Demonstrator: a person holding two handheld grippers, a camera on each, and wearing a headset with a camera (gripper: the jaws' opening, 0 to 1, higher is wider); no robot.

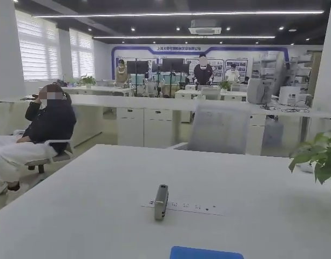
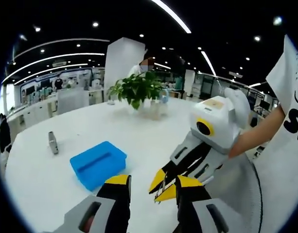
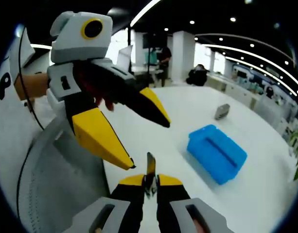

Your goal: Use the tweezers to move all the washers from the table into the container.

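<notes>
Right gripper view: one container (image 3: 217,153), one tweezers (image 3: 150,165) in right claw (image 3: 149,182).

Open-plan office: long white desks (image 1: 154,104), mesh chair (image 1: 219,128), potted plant (image 1: 319,156), ceiling strip lights (image 1: 181,13).

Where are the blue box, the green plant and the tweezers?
blue box (image 2: 97,161): left gripper view, on its top face.
green plant (image 2: 136,90): left gripper view, on its leaves.
tweezers (image 3: 150,166): right gripper view, on the thin metal part sticking up.
</notes>
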